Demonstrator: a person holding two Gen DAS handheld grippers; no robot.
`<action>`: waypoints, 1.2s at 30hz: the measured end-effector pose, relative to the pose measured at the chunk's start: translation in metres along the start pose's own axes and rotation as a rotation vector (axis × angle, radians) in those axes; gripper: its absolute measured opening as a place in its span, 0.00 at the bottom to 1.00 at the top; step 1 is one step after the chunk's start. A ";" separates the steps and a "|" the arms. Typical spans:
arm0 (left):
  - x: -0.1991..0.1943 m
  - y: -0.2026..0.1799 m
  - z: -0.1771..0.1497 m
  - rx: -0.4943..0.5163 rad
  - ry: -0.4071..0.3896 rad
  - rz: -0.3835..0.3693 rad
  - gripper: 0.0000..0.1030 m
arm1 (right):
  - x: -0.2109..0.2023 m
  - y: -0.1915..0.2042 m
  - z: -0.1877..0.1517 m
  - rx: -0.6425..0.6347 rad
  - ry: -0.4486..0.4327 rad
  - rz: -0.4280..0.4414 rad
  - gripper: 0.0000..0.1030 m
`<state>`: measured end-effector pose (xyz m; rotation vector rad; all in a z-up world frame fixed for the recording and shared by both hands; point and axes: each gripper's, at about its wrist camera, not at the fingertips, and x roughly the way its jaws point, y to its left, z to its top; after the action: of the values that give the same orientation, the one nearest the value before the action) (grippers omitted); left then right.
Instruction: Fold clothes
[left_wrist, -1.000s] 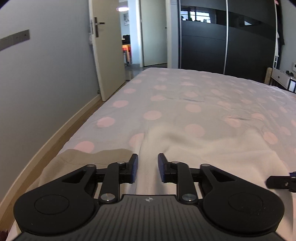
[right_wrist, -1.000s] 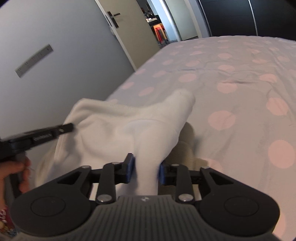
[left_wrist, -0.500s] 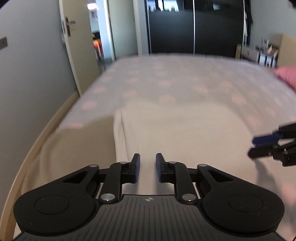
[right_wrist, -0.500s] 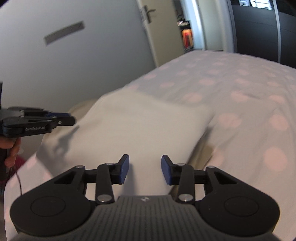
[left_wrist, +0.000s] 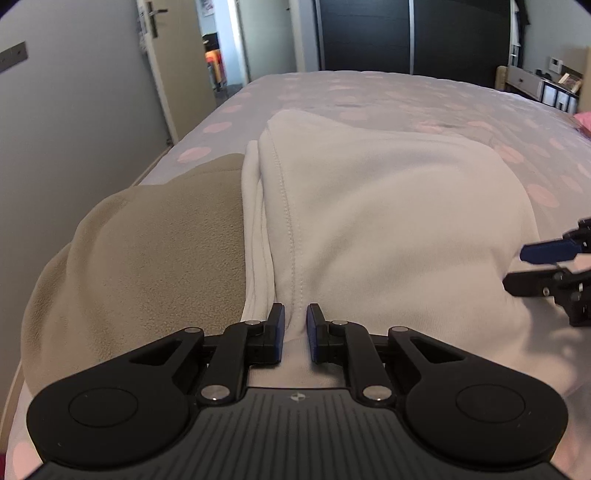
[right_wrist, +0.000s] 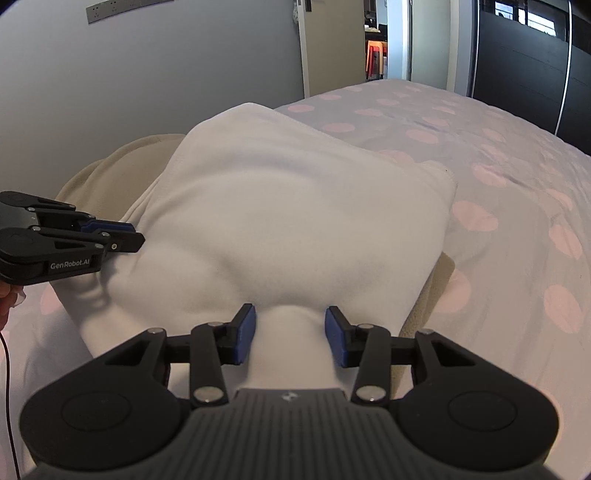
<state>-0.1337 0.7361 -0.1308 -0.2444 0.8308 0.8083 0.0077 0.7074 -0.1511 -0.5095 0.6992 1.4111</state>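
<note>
A white fleece garment (left_wrist: 388, 221) lies folded on the bed, partly over a beige garment (left_wrist: 147, 251). My left gripper (left_wrist: 294, 326) is at its near left edge, the jaws narrowly apart with a seamed fold of white cloth between the pads. My right gripper (right_wrist: 290, 334) is open at the garment's (right_wrist: 288, 218) near right edge, white cloth bulging between the wide jaws without being pinched. Each gripper shows in the other's view: the right one (left_wrist: 543, 267) open, the left one (right_wrist: 125, 238) nearly closed at the cloth edge.
The bed has a pale sheet with pink dots (left_wrist: 424, 99). A grey wall (left_wrist: 74, 110) runs close along the left side, with an open door (left_wrist: 184, 55). A dark wardrobe (left_wrist: 406, 33) stands beyond the bed. A low shelf (left_wrist: 539, 83) is at far right.
My right gripper let go of the white cloth and opened wide. The garment dropped flat onto the bed as a folded pile. My left gripper moved in to its edge.
</note>
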 end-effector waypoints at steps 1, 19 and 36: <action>-0.002 -0.003 0.002 -0.012 0.004 0.008 0.12 | -0.001 0.001 0.001 0.002 0.006 -0.004 0.45; -0.240 -0.069 -0.019 -0.277 -0.157 0.074 0.73 | -0.189 0.038 -0.002 0.012 -0.004 -0.039 0.56; -0.339 -0.130 -0.092 -0.349 -0.201 0.141 0.73 | -0.332 0.080 -0.091 0.042 -0.090 -0.077 0.67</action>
<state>-0.2285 0.4185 0.0442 -0.4089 0.5182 1.0918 -0.0898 0.4174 0.0257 -0.4336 0.6293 1.3359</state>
